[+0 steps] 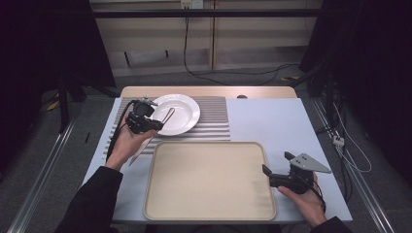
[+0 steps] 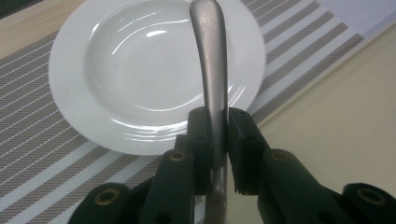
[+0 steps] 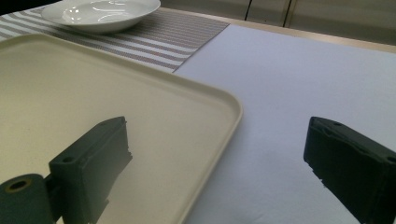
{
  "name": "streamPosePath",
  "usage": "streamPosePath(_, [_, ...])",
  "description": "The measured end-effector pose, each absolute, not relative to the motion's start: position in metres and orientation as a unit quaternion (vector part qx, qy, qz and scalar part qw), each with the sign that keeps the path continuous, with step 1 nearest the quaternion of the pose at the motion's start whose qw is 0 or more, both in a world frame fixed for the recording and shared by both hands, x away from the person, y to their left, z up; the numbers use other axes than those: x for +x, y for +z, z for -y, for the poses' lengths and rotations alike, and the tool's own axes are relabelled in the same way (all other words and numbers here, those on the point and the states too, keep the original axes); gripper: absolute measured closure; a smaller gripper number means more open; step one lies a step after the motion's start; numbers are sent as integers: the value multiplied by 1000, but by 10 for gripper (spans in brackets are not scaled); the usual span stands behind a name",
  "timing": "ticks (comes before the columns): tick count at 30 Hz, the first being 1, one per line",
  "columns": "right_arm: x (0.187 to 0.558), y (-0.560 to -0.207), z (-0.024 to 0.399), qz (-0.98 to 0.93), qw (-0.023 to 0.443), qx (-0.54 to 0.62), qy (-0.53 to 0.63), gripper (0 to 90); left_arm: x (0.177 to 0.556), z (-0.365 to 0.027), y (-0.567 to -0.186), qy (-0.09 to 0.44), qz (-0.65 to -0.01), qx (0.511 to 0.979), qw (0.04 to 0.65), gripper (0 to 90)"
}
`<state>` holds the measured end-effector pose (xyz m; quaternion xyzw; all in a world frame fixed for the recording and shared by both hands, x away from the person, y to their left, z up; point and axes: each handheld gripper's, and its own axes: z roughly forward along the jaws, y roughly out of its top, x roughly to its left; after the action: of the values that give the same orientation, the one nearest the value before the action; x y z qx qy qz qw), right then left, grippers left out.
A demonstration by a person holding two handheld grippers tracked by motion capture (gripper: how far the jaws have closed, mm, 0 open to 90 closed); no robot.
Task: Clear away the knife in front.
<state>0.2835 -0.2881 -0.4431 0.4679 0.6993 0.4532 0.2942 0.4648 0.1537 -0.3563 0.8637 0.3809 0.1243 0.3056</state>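
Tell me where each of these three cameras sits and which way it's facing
High view: above the person's side, facing forward and down on the tray, plate and striped mat; forearms, hands, left gripper, right gripper.
Left gripper view: on the left gripper, looking along its jaws, clamped on a metal utensil handle, toward the plate.
Right gripper view: on the right gripper, low, across the tray; open jaws.
All three views share the plate, mat and tray.

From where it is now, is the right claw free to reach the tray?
Probably yes. The right claw is open and holds nothing at the tray's right edge, with only bare tabletop between them.
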Motion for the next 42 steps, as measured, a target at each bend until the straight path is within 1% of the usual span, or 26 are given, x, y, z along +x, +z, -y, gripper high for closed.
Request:
streamPosePath(5, [284,-443,288,-699,294,467,453,67,456,-146,-356,133,-383,866,292,798])
streamPosePath(14, [283,-443,288,-700,294,466,453,67,440,-135,-362,117,-378,870,294,798])
streamPosePath(18, [284,-443,288,-701,295,466,453,67,433,-131,-363,111,-385,870,286,798])
streamPosePath(21, [283,-443,288,-701,295,466,452,67,428,-128,-365,116,-389,870,282,798])
streamPosePath(27, [284,-443,288,-701,294,466,453,67,419,-120,-371,95,-380,874,287,798])
streamPosePath(42, [283,-443,287,-702,295,464,453,67,402,-97,-394,64,-380,886,259,797])
